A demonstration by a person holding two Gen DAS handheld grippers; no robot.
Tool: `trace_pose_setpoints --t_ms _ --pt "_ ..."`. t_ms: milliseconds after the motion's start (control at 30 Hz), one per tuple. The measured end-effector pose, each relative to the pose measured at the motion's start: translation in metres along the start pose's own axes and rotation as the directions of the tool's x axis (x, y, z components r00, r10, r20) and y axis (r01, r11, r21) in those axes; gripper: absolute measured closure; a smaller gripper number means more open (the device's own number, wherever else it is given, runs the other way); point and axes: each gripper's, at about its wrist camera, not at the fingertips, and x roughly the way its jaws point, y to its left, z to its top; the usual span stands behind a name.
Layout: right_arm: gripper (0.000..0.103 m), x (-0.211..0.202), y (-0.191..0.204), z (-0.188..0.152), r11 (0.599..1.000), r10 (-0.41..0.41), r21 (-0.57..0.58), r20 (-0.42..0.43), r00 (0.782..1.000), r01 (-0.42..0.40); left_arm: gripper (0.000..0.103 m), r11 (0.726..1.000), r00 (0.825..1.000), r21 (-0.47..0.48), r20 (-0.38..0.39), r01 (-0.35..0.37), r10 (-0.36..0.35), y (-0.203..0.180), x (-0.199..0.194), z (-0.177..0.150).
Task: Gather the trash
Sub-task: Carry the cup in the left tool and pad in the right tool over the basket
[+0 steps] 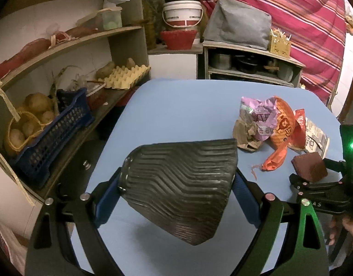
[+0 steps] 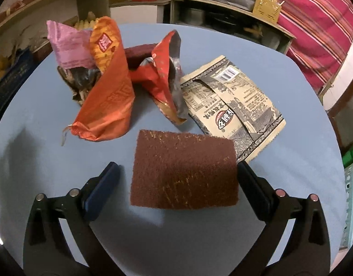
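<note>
Holding a dark grey ribbed plastic bin (image 1: 178,188), tilted and clear of the round blue table (image 2: 50,161), left gripper (image 1: 176,192) pads pressed on both its sides. Right gripper (image 2: 178,179) jaws wide: right pad at the edge of the flat brown scouring pad (image 2: 184,172), left pad apart from it; grip not confirmed. Trash heaped on the table beyond: orange foil wrapper (image 2: 107,96), purple wrapper (image 2: 68,48), red crumpled wrapper (image 2: 160,76), beige printed packet (image 2: 231,105)
</note>
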Motion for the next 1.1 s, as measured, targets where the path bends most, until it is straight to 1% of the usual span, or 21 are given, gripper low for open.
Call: trace_pose_setpoints --t_ms 67,133,267,400,500,633,800,967,1100 --pt "0.006 -0.001 0.001 -0.001 1.0 0.011 -0.012 0.008 1.0 -0.011 0.015 1.0 1.0 -0.001 -0.007 -0.004 0.004 0.001 0.002 -0.001" --pt "0.018 -0.005 0.001 -0.001 0.999 0.044 -0.029 0.011 0.999 -0.044 0.015 1.0 1.0 -0.001 -0.014 -0.011 0.011 0.003 0.004 -0.001" --pt "0.018 -0.01 0.005 -0.008 0.997 0.046 -0.067 0.026 0.999 -0.044 0.015 1.0 1.0 -0.004 -0.015 -0.014 0.014 0.003 0.005 0.0" --pt "0.019 -0.019 0.001 -0.016 0.995 0.07 -0.073 0.035 0.997 -0.067 0.015 1.0 1.0 0.006 -0.005 -0.014 0.014 0.002 0.004 0.002" --pt "0.019 -0.032 -0.004 -0.021 0.995 0.063 -0.082 0.06 0.996 -0.058 0.015 1.0 1.0 0.021 0.003 -0.016 0.016 -0.004 0.003 0.002" --pt "0.019 -0.056 -0.018 -0.025 0.994 0.079 -0.08 0.089 0.993 -0.072 0.015 0.999 1.0 0.037 0.006 -0.011 0.01 -0.014 0.002 0.001" --pt "0.019 -0.083 -0.05 -0.023 0.996 0.058 -0.071 0.142 0.988 -0.048 0.015 0.998 1.0 0.058 0.017 -0.008 0.007 -0.032 -0.005 0.001" --pt "0.019 -0.113 -0.105 -0.025 0.999 0.04 -0.007 0.18 0.983 -0.039 0.015 0.996 0.999 0.087 0.036 0.006 -0.009 -0.064 -0.021 0.003" --pt "0.018 -0.134 -0.149 -0.033 0.999 0.027 0.036 0.203 0.979 -0.035 0.015 0.991 0.997 0.134 0.074 0.02 -0.03 -0.1 -0.041 0.004"
